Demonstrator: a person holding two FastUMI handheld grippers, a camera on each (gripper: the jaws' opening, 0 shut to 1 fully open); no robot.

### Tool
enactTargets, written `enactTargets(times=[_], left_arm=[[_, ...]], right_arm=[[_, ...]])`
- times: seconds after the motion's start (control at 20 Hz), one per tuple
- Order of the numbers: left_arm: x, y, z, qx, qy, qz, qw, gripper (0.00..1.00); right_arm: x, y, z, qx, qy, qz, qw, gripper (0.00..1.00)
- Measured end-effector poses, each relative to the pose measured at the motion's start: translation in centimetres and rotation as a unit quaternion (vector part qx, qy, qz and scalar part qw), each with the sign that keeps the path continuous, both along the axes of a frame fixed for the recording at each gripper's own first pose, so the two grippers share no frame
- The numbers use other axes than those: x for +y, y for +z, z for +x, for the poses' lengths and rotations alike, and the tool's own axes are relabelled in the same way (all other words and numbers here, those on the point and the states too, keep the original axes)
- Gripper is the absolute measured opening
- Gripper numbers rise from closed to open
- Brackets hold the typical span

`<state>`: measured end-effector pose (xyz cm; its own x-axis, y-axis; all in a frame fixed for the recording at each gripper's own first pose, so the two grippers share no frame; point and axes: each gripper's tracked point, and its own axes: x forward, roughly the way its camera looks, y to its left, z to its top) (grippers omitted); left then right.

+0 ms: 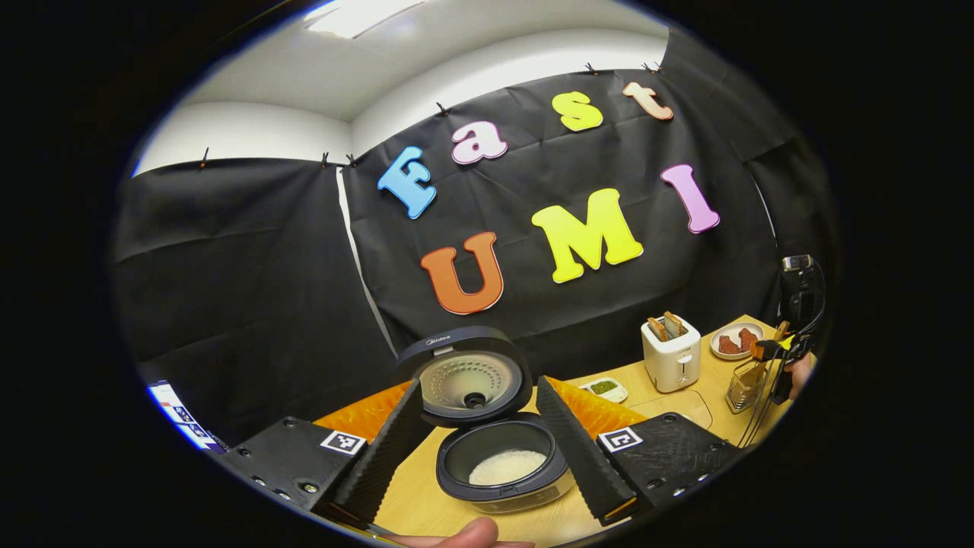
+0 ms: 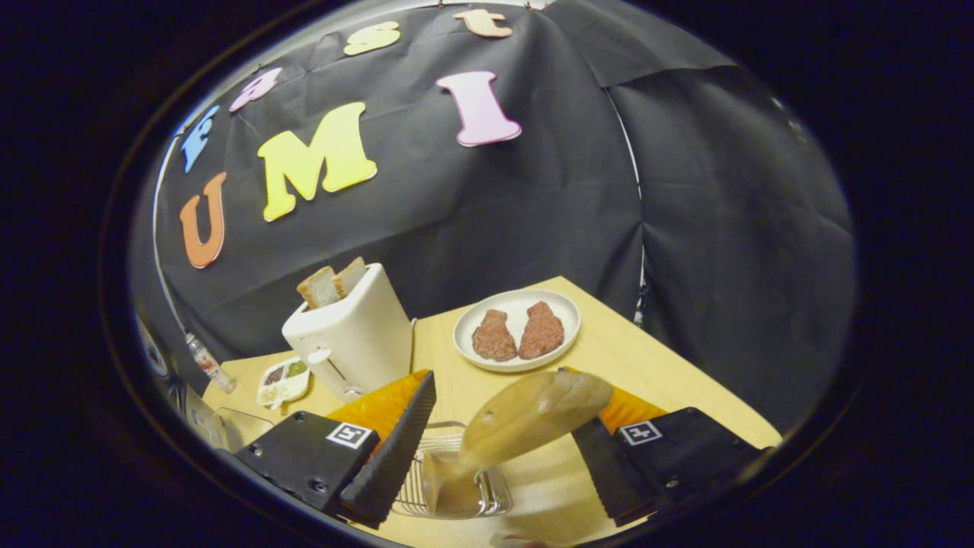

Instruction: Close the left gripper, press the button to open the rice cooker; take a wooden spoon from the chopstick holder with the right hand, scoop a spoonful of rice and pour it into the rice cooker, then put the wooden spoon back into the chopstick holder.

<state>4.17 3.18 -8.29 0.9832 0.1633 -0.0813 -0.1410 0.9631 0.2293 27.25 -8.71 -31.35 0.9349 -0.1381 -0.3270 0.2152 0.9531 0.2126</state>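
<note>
In the left gripper view the dark rice cooker (image 1: 502, 476) stands with its lid (image 1: 472, 373) raised, and white rice (image 1: 508, 466) lies in its pot. My left gripper (image 1: 479, 384) is open, one finger on either side of the cooker and short of it. In the right gripper view the wooden spoon (image 2: 533, 415) stands in the wire chopstick holder (image 2: 415, 487), bowl end up and leaning right. My right gripper (image 2: 498, 396) is open, its fingers wide on either side of the spoon. The left gripper view has the holder (image 1: 744, 384) far right, with the right gripper (image 1: 791, 346) above it.
A white toaster (image 2: 346, 335) with bread slices stands behind the holder. A white plate (image 2: 517, 304) holds two brown pieces of meat. A small seasoning dish (image 2: 283, 380) and a bottle (image 2: 205, 364) sit left. A thumb (image 1: 460, 533) shows at the bottom of the left gripper view.
</note>
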Motion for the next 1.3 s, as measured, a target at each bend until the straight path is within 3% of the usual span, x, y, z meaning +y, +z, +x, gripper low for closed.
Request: enactTargets(times=[0.2, 0.3, 0.45, 0.65, 0.9, 1.05, 1.3], left_arm=[[0.5, 0.1, 0.9, 0.004, -0.003, -0.022, 1.0, 0.95], [1.0, 0.5, 2.1, 0.003, -0.003, -0.03, 1.0, 0.96], [1.9, 1.7, 5.1, 0.001, -0.008, -0.042, 0.999, 0.96], [4.3, 4.9, 10.6, -0.006, 0.001, -0.078, 0.997, 0.96], [7.2, 7.7, 18.2, 0.002, 0.017, -0.121, 0.993, 0.95], [8.4, 3.9, 21.6, 0.079, 0.034, -0.162, 0.983, 0.96], [9.8, -3.6, 23.3, 0.224, 0.066, -0.209, 0.95, 0.94]], right_arm=[[0.3, 7.3, -4.7, -0.042, 0.005, -0.043, 0.998, 1.0], [2.1, 10.8, -7.7, -0.058, 0.027, -0.072, 0.995, 0.95], [5.7, 15.2, -12.2, -0.072, 0.07, -0.102, 0.99, 1.0], [11.6, 18.2, -17.1, -0.072, 0.138, -0.131, 0.979, 1.0], [17.2, 17.9, -21.0, -0.043, 0.193, -0.095, 0.976, 1.0], [18.4, 17.0, -22.8, -0.019, 0.211, -0.106, 0.971, 1.0], [19.0, 16.6, -24.7, 0.001, 0.227, -0.096, 0.969, 1.0]])
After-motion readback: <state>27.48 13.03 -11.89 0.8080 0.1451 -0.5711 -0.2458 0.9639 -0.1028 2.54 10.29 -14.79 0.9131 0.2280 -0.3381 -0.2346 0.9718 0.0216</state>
